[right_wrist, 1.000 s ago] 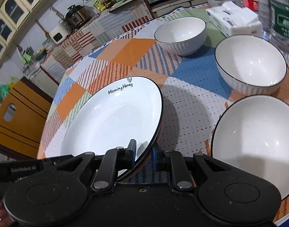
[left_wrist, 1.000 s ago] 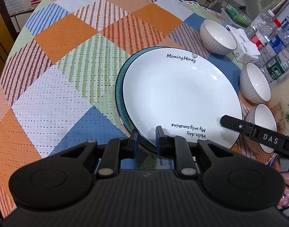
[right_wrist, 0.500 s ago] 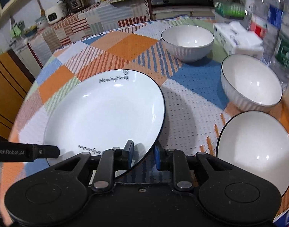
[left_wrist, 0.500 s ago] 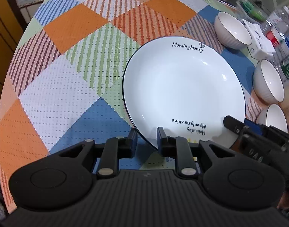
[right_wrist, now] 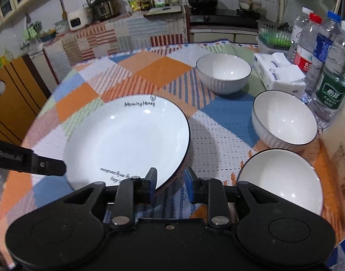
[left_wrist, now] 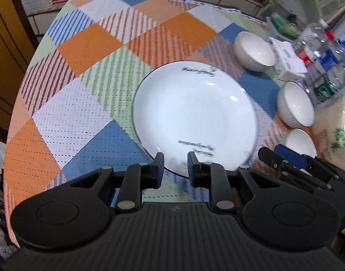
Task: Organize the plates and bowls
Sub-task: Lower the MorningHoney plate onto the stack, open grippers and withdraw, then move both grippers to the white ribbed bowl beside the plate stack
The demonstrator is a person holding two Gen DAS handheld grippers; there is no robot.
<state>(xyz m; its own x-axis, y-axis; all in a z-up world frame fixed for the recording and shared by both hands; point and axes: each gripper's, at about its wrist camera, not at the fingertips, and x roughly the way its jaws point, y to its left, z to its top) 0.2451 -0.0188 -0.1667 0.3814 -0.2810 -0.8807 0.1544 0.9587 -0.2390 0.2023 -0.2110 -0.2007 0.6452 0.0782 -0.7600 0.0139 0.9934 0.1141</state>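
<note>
So there's a white plate [right_wrist: 127, 135] with a thin dark rim sitting flat on the checkered surface [left_wrist: 86, 45], roughly in the middle, with little black lettering near its far edge and more near the close edge. In the right wrist view a darker rim peeks out just under its near-right edge, so it looks like it's resting on another plate, but I can't say for sure.

Both grippers are at the plate's near side. The left gripper [left_wrist: 175, 166] has its fingers slightly apart, with the plate's near edge showing in the gap between them, and the pads don't seem to be pressing on it. The right gripper [right_wrist: 170, 181] is at the plate's near-right edge and its fingers are spreading open right now; the rim shows between them, not pinched.

Off to the right there are three white ribbed bowls in a rough line: the far bowl [right_wrist: 223, 75], the middle bowl [right_wrist: 284, 119] and the near bowl [right_wrist: 281, 180], all upright and apart from each other. Behind them a tissue pack [right_wrist: 278, 72] and some water bottles [right_wrist: 330, 85] crowd the surface's right edge.
</note>
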